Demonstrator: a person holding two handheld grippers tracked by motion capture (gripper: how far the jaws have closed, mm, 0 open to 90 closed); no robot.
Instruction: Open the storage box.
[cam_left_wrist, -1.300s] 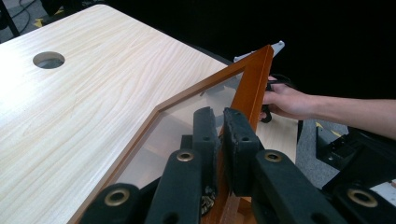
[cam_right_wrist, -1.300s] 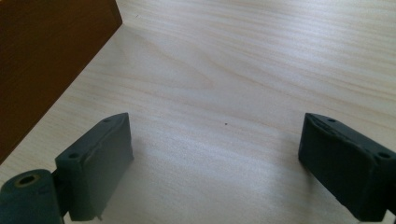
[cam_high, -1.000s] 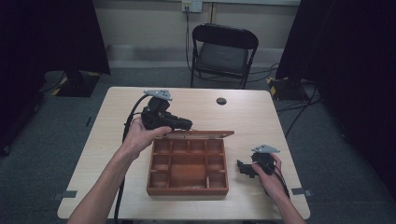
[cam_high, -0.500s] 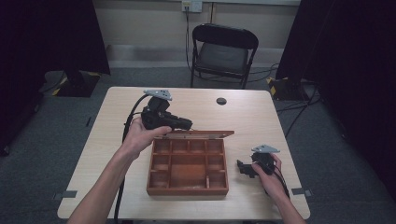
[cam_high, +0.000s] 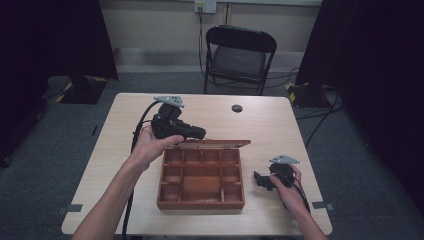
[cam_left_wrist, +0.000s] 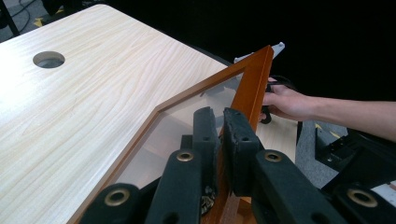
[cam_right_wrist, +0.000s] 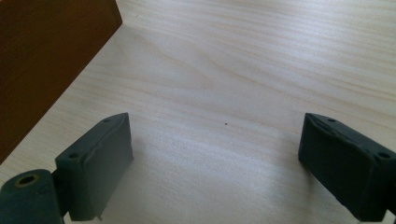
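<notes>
Left gripper clamped on the raised lid of a wooden box; right gripper idle beside it.

I read no brand, label or writing anywhere. My left gripper (cam_left_wrist: 223, 135) has its jaws closed on the frame of the glazed lid (cam_left_wrist: 254, 81), which stands upright along the far edge of the wooden box (cam_high: 201, 177). The box sits at the table's (cam_high: 300, 125) near middle, long axis running left to right, compartments facing up. My right gripper (cam_right_wrist: 212, 161) rests on the table just right of the box, jaws wide apart, gripping nothing.

Wooden box (cam_high: 201, 177) on table (cam_high: 280, 125)
</notes>
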